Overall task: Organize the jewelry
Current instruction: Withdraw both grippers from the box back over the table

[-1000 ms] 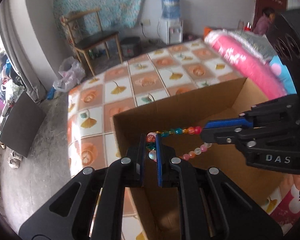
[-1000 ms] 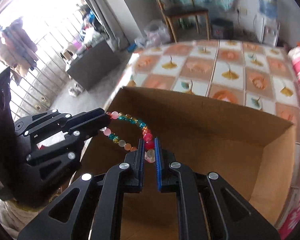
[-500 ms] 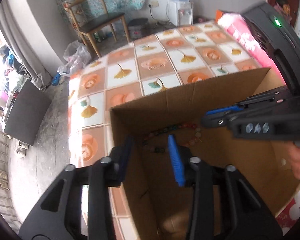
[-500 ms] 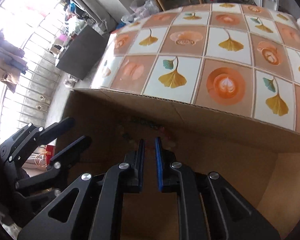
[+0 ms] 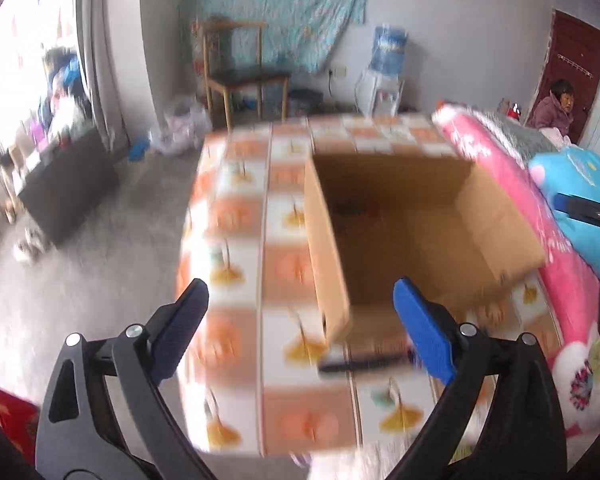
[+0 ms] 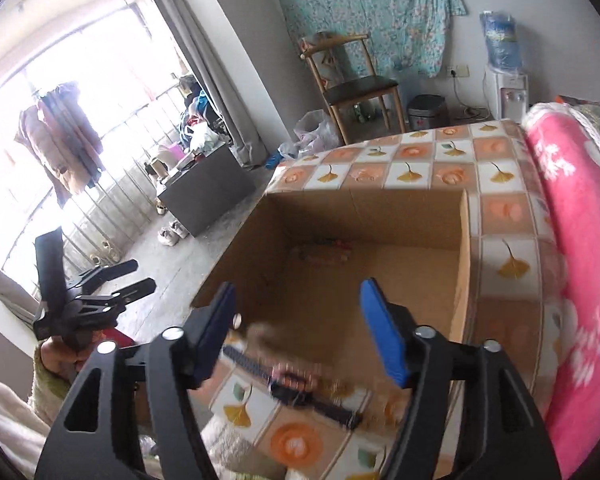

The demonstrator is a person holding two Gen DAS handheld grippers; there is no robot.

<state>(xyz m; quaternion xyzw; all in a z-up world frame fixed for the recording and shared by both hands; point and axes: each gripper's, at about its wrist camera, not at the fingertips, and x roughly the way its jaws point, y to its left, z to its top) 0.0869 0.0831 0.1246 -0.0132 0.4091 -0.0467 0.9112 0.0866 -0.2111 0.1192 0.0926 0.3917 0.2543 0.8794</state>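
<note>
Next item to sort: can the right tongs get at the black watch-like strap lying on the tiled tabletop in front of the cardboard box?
Probably yes. The right tongs are open and empty, and the black strap lies on the tiled tabletop just below them, outside the brown cardboard box, nothing over it.

We find no legible text, brand, number or sign in either view. The label on the water dispenser bottle (image 6: 501, 42) shows only blue blur with no readable characters, and the cardboard box (image 6: 464, 272) carries no print that we can make out on its walls. Motion blur in the left wrist view smears the patterned bedcover (image 5: 228, 216) and the pink blanket (image 5: 500, 160), whose markings are floral shapes, not lettering.
</note>
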